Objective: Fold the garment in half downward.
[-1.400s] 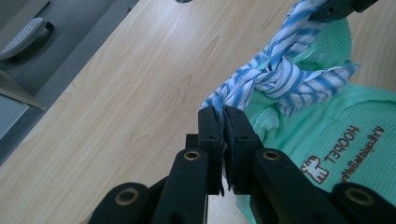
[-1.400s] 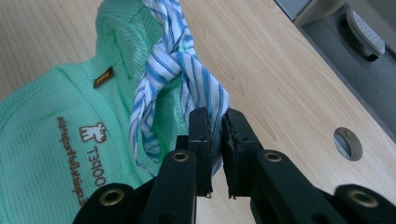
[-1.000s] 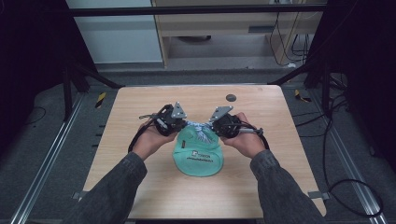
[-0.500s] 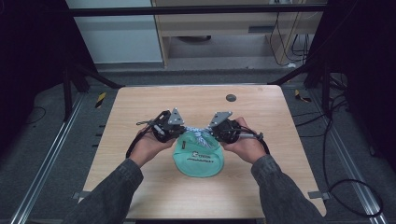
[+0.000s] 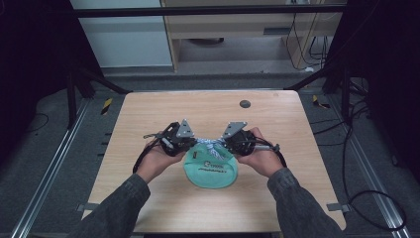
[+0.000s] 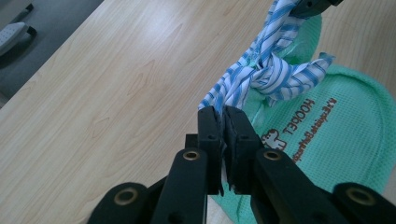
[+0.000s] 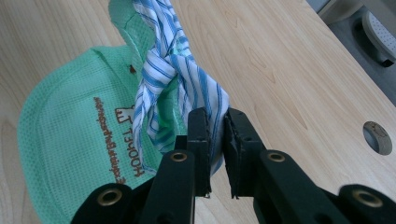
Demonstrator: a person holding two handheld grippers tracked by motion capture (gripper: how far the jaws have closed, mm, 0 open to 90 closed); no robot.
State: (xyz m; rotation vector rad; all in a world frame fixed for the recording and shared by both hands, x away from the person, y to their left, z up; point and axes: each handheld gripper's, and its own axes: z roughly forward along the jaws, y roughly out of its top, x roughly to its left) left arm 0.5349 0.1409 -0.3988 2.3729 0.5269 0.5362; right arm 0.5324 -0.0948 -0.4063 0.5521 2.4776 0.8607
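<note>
A green mesh pouch (image 5: pixel 211 171) with brown lettering lies on the wooden table (image 5: pixel 148 119) between my hands. Its mouth is gathered by a blue-and-white striped cloth tie (image 5: pixel 210 147) knotted in the middle. My left gripper (image 5: pixel 192 142) is shut on the tie's left end; its jaws pinch the striped cloth (image 6: pixel 243 81) in the left gripper view (image 6: pixel 223 122), the pouch (image 6: pixel 336 135) behind. My right gripper (image 5: pixel 224 144) is shut on the other end; the striped cloth (image 7: pixel 161 70) runs between its jaws (image 7: pixel 215 126), beside the pouch (image 7: pixel 70 140).
A round dark grommet hole (image 5: pixel 244 104) sits in the table near its far edge, also seen as the hole (image 7: pixel 377 137) in the right gripper view. Black frame posts and cables flank the table. Bare wood lies all around the pouch.
Both hands have drawn a little toward the person with the tie ends held; the knot sits tighter over the pouch mouth.
</note>
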